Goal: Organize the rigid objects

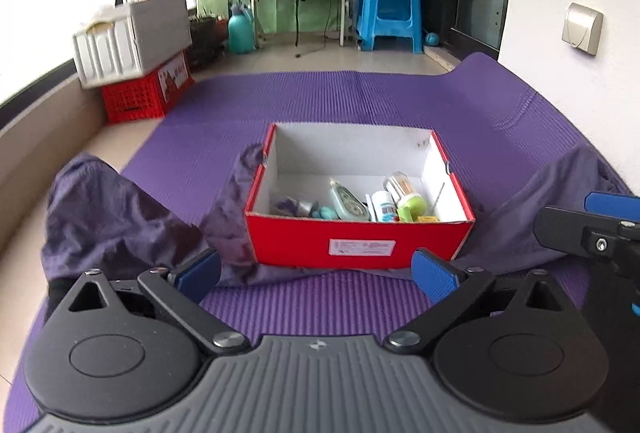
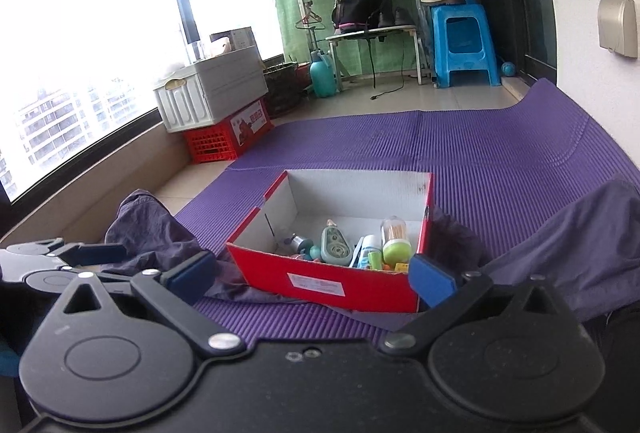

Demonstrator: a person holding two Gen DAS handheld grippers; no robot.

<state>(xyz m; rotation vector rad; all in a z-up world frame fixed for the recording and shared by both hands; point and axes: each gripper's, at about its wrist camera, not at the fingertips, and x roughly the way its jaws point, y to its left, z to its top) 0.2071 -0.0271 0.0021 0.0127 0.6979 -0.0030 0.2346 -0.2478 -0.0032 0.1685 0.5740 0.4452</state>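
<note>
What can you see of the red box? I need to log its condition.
The red box looks like cardboard: red outside, white inside, lidless, with a white label on its near wall. It sits upright on the purple mat, with dark cloth against both sides. Small items lie along its near inner wall, among them a green-capped jar. No gripper touches it.

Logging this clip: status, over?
Left gripper, right gripper: jaws open, empty. Small items in red box on purple mat. Nothing in the way.
</note>
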